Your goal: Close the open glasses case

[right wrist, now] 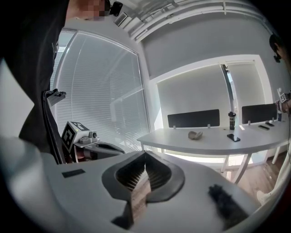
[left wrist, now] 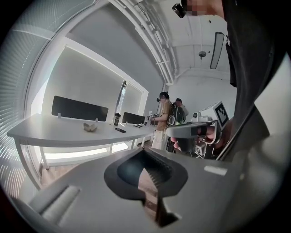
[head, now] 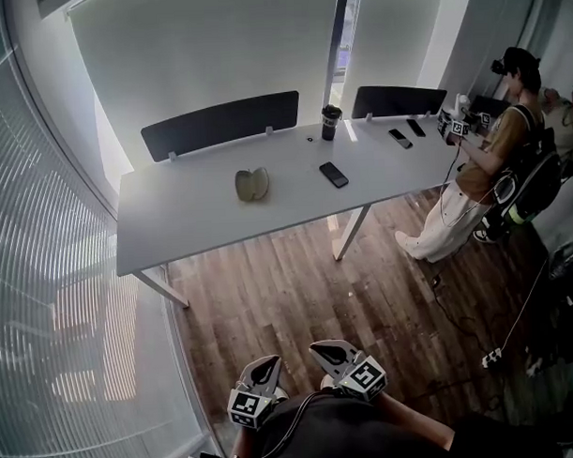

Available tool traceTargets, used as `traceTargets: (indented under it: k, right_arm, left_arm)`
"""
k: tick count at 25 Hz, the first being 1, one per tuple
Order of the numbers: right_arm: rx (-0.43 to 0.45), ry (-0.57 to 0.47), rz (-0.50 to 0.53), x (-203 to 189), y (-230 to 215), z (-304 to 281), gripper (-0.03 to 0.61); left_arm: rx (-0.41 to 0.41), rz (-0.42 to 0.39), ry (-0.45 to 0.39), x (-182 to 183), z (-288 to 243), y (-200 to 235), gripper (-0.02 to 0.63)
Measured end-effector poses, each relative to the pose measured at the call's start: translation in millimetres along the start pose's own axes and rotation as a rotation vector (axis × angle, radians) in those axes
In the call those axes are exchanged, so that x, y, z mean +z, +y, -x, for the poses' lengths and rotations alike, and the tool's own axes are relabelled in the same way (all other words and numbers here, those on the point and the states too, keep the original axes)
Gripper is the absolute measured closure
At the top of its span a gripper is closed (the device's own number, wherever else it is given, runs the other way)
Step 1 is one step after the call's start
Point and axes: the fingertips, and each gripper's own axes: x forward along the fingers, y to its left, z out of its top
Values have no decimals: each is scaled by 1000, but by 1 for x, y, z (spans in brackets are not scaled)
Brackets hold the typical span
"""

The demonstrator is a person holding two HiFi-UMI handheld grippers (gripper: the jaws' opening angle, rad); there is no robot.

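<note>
The wooden floor [head: 307,288] is wide and brown. Big window blinds [head: 43,232] fill the left side of the room. A long white table [head: 192,213] stands far off, near the back wall. Two black screens [head: 220,122] stand up along its far edge.

A person [head: 495,160] stands at the right end of the table with a backpack on.

Down near the bottom, the left gripper [head: 263,373] and the right gripper [head: 335,353] are held close to the holder's body, side by side and well apart from the table. The left gripper's jaws are pressed together at the tips, with nothing in them. The right gripper's jaws are also together and hold nothing.

The glasses case [head: 252,184] lies open on the table, about in the middle, with both halves showing. A black phone [head: 333,174] lies flat to its right. A dark cup [head: 331,121] stands farther back, between the screens. Two more phones [head: 401,138] lie near the right end.
</note>
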Motion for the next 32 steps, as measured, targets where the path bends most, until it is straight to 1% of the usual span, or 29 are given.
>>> traceTargets:
  k: [4,9,11,15,18,20,23,25,30,32]
  right_arm:
    - [-24,5,-10,-1,5,-10,571]
    - [-32,9,-34,2,28,-20,571]
    - [-27,11,-24,1,38,-26,571]
    - [-27,55,39,-8,57,-30,571]
    - [-29,65,43,-13,63,-30,571]
    - [-41,71,24,-16,62,-26,571]
    - [-55,80,-28,-18,56,-20,571]
    - [-67,72,-35,-26,46,-19,571]
    - [-47,94,-38,-29,21,-31,571]
    - [-26,86,-45,-26,11,-40,571]
  left_arm:
    - [-8,8,2,-1,10,8,607]
    - [-34,5,28,-6,30,12,607]
    - [-38,1,29,-7,39,16,607]
    - [-39,20,8,-8,54,24,607]
    - [-45,21,10,-11,56,29,607]
    - [-45,34,14,-13,55,29,607]
    - [-41,79,14,-11,54,28,607]
    - [-28,88,9,-11,51,30,607]
    - [36,28,21,-8,39,40,607]
    - [69,36,21,-4,33,50,607]
